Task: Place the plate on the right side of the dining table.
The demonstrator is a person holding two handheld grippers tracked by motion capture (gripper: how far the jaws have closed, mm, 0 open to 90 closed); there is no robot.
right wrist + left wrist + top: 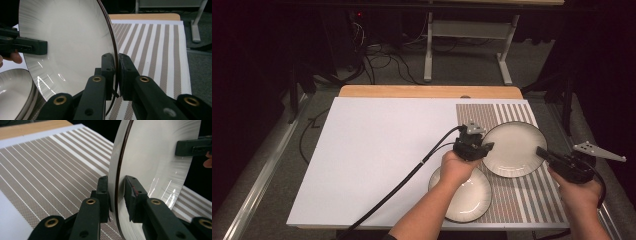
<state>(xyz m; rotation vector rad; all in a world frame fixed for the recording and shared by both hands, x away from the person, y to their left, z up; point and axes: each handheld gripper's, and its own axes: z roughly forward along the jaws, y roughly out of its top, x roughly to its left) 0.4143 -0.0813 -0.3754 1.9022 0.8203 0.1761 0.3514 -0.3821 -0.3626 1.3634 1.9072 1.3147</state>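
Left hand-held gripper: I am gripping the near-left rim of the upper plate with my left hand-held gripper. In the left gripper view its two black jaws are straddling the rim, one pad on the underside and one on the glossy face; the face-side pad looks barely off the glaze, so I cannot tell how firmly it is pressing.

Right hand-held gripper: my right hand-held gripper is pinching the opposite edge of the same plate. In the right gripper view its jaws are standing narrow, both pads pressing on the thin rim.

Upper plate: the upper plate is round, shallow and cream-glazed, with a thin dark line around its edge and fine brushed streaks running out toward the rim. It is hanging between my two grippers over the striped mat, toward the right side of the counter.

Lower plate: a second plate of the same make is lying flat at the near edge of the mat, partly under my left hand. The upper plate's edge is overlapping it in the high view.

Striped mat: the striped mat is woven, with brown and white bands.

Counter: the counter is a smooth pale sheet with a wooden edge at the far side.
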